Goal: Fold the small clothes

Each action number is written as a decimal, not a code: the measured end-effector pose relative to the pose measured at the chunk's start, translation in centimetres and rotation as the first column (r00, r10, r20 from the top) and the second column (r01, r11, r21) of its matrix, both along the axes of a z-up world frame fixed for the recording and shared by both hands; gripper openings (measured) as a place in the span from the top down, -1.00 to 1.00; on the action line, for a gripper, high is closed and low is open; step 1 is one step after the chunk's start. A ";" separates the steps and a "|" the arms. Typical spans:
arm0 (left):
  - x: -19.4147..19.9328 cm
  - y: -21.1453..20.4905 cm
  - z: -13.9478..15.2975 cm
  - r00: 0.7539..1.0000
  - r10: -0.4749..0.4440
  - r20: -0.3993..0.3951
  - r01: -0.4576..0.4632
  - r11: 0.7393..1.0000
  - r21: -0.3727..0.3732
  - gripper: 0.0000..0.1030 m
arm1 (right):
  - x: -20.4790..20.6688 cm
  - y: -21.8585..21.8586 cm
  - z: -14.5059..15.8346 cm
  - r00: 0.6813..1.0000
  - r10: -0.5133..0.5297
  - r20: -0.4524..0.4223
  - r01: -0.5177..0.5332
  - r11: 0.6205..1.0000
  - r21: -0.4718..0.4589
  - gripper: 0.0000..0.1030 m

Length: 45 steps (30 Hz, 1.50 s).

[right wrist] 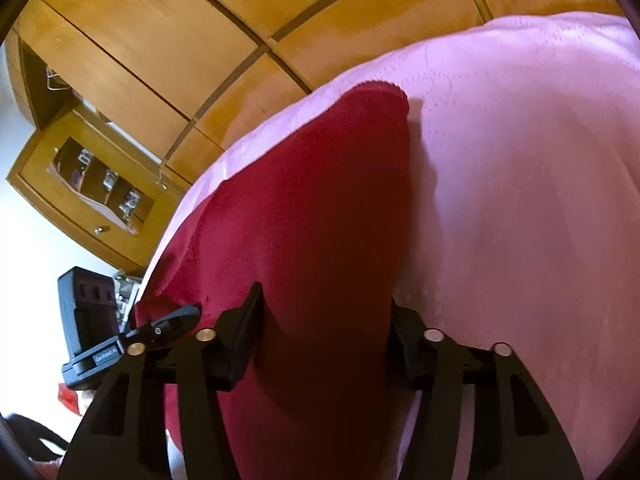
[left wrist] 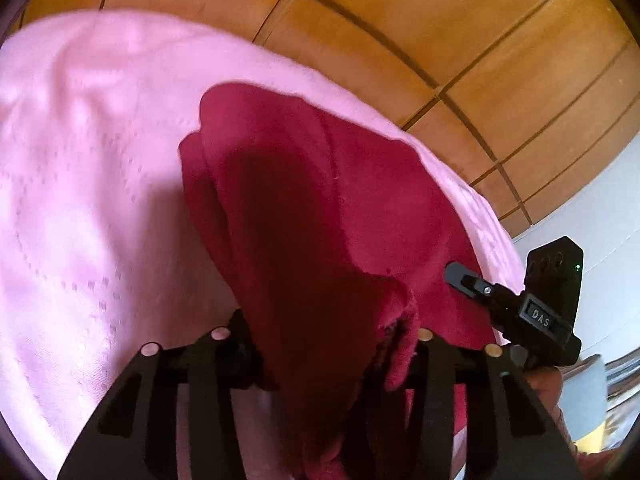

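A dark red garment point(left wrist: 320, 184) lies on a pink blanket point(left wrist: 88, 168). In the left wrist view its near edge is bunched up between my left gripper's point(left wrist: 324, 340) fingers, which are shut on it and lift it. My right gripper shows there at the right point(left wrist: 516, 308). In the right wrist view the red garment point(right wrist: 320, 200) rises in a ridge from my right gripper point(right wrist: 324, 332), whose fingers are shut on the cloth. Its far hem lies on the pink blanket point(right wrist: 520, 200). My left gripper shows at the lower left point(right wrist: 168, 326).
Wooden wardrobe doors point(left wrist: 400, 20) stand behind the bed. In the right wrist view a wooden cabinet with a glass door point(right wrist: 96, 184) stands at the left by a white wall.
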State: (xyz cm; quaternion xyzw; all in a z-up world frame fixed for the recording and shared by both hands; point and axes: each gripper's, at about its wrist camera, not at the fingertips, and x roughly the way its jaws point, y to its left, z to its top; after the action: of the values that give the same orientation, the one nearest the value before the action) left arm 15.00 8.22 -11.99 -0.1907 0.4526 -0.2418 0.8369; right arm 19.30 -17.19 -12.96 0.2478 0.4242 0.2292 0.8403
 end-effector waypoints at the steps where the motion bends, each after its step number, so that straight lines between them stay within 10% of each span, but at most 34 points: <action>1: 0.0 -0.4 0.6 1.000 -0.004 0.025 0.004 1.000 0.008 0.23 | -0.2 0.0 0.2 1.000 0.000 0.014 0.000 1.000 -0.008 0.04; 12: 3.7 -7.6 5.3 0.978 -0.118 0.173 0.107 0.992 0.073 0.28 | -0.7 -1.4 6.3 0.954 -0.005 0.300 0.084 0.964 -0.252 0.07; 27: 15.4 -18.0 7.3 0.945 -0.193 0.265 0.154 0.975 0.158 0.24 | 10.0 -11.8 7.3 0.899 -0.159 0.407 0.276 0.929 -0.247 0.07; 36: 21.8 -21.2 1.6 0.983 -0.142 0.118 0.102 0.951 0.291 -0.10 | 16.3 -13.5 1.8 0.930 -0.213 0.299 0.315 0.882 -0.350 0.04; 45: 19.4 -17.6 1.5 0.992 -0.069 0.103 0.048 0.981 0.188 -0.46 | 15.4 -15.5 0.5 0.917 -0.318 0.242 0.387 0.857 -0.339 -0.67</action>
State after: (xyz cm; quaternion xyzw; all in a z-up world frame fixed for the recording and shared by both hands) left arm 34.35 -9.39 -10.48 -0.0850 0.4321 -0.2333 0.8670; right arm 34.65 -32.68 -12.43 0.1326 0.3312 0.0054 0.9342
